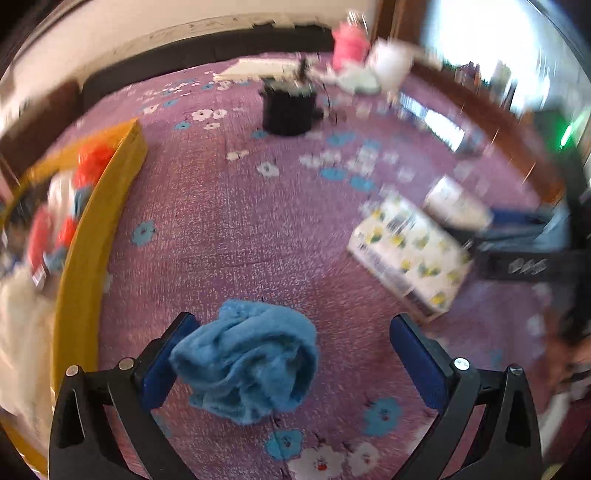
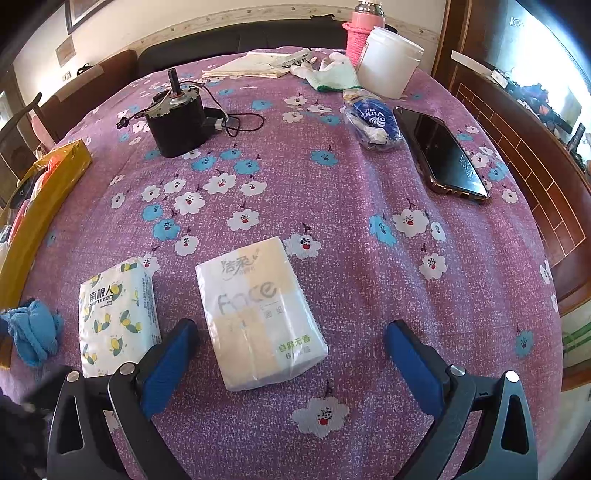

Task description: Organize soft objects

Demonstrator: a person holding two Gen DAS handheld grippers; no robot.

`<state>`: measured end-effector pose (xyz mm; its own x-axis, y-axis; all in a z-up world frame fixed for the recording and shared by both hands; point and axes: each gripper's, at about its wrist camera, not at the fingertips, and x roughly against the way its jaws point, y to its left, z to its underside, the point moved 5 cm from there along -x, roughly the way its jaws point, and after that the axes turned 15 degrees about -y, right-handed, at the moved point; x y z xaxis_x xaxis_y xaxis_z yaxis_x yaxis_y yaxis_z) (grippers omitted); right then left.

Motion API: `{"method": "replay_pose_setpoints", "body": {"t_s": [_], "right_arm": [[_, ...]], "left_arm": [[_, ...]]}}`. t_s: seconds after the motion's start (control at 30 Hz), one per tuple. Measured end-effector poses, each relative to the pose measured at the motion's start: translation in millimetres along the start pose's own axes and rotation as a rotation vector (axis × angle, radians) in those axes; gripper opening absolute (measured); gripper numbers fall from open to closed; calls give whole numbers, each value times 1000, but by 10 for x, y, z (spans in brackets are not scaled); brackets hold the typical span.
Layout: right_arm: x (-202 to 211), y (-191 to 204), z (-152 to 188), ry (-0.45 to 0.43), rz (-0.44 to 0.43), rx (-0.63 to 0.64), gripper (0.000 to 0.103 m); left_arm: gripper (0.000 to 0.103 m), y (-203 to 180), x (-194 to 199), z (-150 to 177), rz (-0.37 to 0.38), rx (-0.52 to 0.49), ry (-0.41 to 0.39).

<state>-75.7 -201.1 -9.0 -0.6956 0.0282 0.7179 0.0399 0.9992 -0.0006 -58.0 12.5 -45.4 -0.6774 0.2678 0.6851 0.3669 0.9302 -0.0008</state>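
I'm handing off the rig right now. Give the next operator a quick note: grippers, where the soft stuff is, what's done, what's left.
Left gripper: open, blue cloth against its left finger, beside the yellow box; view blurred.
Right gripper: open, empty, over the Face tissue pack.
Lemon-print tissue pack lies next to it.
Done: some soft items already in the yellow box.
Left: blue cloth, both packs; perhaps the white glove and the blue Vinda pack.

A home's living or dining room. The table (image 2: pixel 332 192) wears a flowered purple cloth. Tissue packs (image 2: pixel 258 314), a phone (image 2: pixel 439 151) and a pink flask (image 2: pixel 360 33) lie about.
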Motion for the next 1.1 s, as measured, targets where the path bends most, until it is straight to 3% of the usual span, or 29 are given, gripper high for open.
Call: {"method": "replay_pose_setpoints", "body": {"t_s": [0.17,0.23,0.3,0.37,0.43,0.47,0.87,1.1], "right_arm": [[-20,76,-56,8,17,47,102],[-23,102,-63,6,13,61,100],[-11,130,-64,-6,-11,66,91],[18,151,-60,-10,-52,44,81],[59,178,-60,-18,-49,48,56],[89,194,-59,-17,-60,52,52],[698,306,-236,-151,-22,91,50],[987,636,-409,-224,-96,105,50]], "left_arm": [[99,82,-18,-52,12,51,-9],[81,133,33,-59,-12,57,-34],[42,186,76,-74,-19,66,-51],[42,282,129,-72,11,122,-63],[42,348,179,-63,21,154,-80],[42,395,213,-53,32,176,-91],[42,658,885,-84,148,315,-244],[42,932,1213,-82,178,407,-315]]}}
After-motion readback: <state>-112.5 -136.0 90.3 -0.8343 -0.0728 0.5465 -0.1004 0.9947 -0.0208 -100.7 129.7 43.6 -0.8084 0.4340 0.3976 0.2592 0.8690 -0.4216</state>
